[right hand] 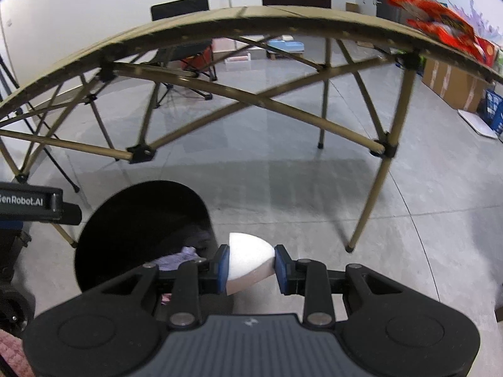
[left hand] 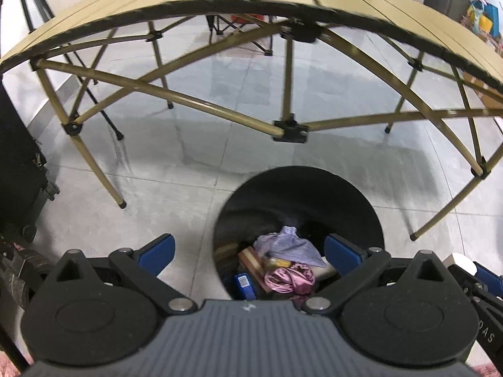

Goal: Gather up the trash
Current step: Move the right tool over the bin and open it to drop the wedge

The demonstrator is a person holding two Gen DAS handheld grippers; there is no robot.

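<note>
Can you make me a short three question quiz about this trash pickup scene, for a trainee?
1. True or false: the left gripper has its jaws shut on a wrapper.
2. What does the right gripper hold? A) a white cup-like object B) a blue box C) nothing
3. Fill in: the red snack packet lies on the ______.

Key:
1. False. The jaws stand wide open and empty above the black trash bin.
2. A. The jaws are shut on the white cup-like object, beside the bin's rim, not yet inside.
3. Folding table, at its right edge.
</note>
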